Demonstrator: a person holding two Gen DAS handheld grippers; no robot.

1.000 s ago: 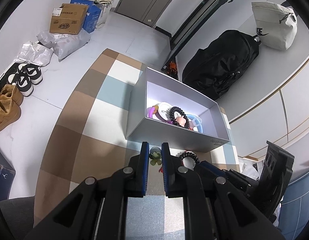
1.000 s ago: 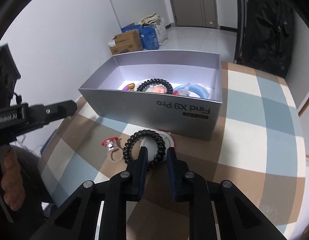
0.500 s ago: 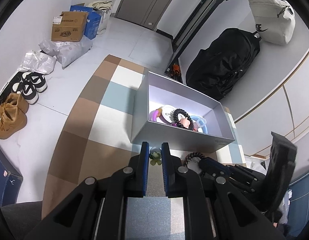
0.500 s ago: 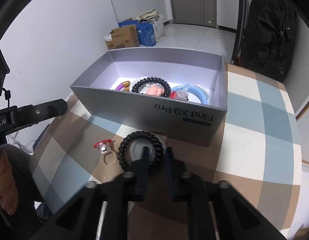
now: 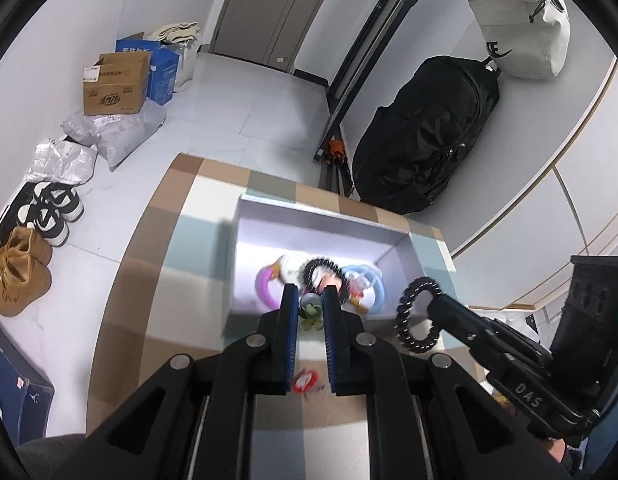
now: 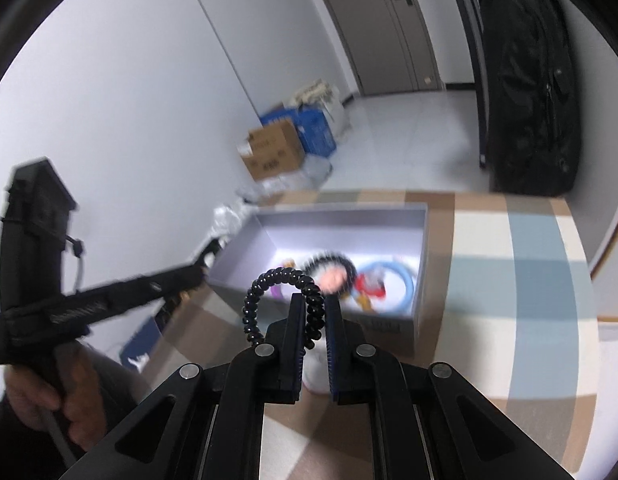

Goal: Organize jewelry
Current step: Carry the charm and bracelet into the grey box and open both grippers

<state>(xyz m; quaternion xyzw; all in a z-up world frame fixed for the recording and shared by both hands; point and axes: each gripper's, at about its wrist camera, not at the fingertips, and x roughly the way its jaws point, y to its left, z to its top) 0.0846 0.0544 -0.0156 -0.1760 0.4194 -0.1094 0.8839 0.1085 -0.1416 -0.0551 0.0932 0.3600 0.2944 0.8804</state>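
My left gripper [image 5: 310, 298] is shut on a small green clip [image 5: 311, 312] and holds it over the near wall of the grey box [image 5: 317, 212]. My right gripper [image 6: 313, 304] is shut on a black spiral hair tie [image 6: 285, 300], lifted above the table before the box [image 6: 341, 212]; the tie also shows in the left wrist view [image 5: 415, 316]. The box holds a purple ring [image 5: 265, 288], a black bead bracelet [image 5: 323, 266] and a blue ring [image 5: 369, 280]. A red ring [image 5: 305, 382] lies on the checked cloth under my left gripper.
A white round object [image 6: 315, 372] lies on the cloth below my right gripper. A black backpack [image 5: 425, 136] leans on the wall behind the table. Cardboard boxes [image 5: 115, 84], bags and shoes [image 5: 21, 276] lie on the floor at left.
My right gripper has shut on the black hair tie and lifted it off the table. My left gripper has risen and moved forward with the green clip, over the box's near wall.
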